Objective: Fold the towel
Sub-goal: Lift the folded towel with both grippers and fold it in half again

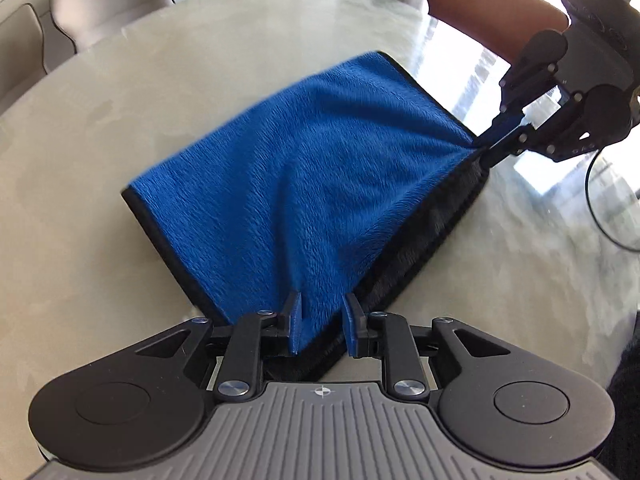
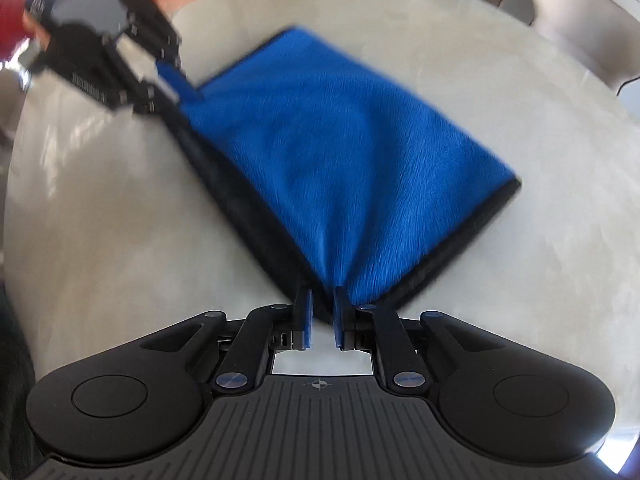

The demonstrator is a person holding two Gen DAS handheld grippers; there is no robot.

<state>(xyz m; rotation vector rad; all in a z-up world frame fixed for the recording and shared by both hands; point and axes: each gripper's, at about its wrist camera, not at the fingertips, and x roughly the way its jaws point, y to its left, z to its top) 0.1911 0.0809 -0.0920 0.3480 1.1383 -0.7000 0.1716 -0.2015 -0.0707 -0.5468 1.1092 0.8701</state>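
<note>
pale chairs [image 1: 60,20] ring the glossy sunlit table [image 1: 100,160].

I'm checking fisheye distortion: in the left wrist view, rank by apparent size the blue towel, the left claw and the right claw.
1. Left claw, though nearness to the camera inflates it.
2. Blue towel.
3. Right claw, farther off.

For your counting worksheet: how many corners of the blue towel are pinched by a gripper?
2. The left gripper pinches one near corner of the blue towel; the right gripper pinches the other. Far corners lie free on the table.
</note>
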